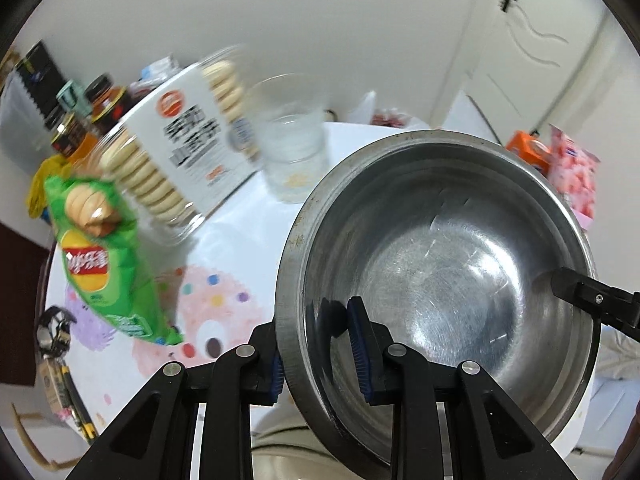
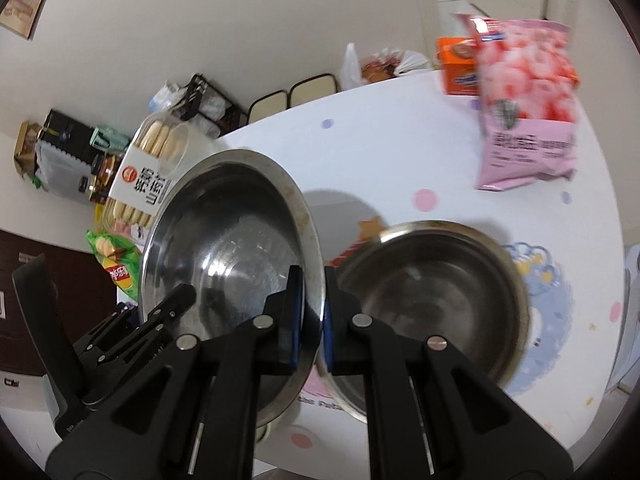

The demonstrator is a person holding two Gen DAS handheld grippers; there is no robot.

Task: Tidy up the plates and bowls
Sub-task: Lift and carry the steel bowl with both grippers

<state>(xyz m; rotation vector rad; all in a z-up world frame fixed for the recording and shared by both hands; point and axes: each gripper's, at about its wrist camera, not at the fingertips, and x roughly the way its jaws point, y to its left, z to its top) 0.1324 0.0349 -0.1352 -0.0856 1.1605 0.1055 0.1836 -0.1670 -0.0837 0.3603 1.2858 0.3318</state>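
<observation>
A large steel bowl (image 1: 448,272) is held tilted above the white table (image 1: 240,232). My left gripper (image 1: 320,352) is shut on its near left rim, one pad inside and one outside. My right gripper (image 2: 312,316) is shut on the opposite rim of the same bowl (image 2: 232,248). The right gripper's finger (image 1: 588,296) shows at the bowl's right rim in the left wrist view. A second, smaller steel bowl (image 2: 432,300) rests on the table (image 2: 380,152) just right of the held one.
A biscuit box (image 1: 184,148), a green chip bag (image 1: 104,256), a clear glass (image 1: 292,140) and jars (image 1: 80,128) stand at the left. A pink snack bag (image 2: 524,108) and an orange box (image 2: 456,64) stand at the far right.
</observation>
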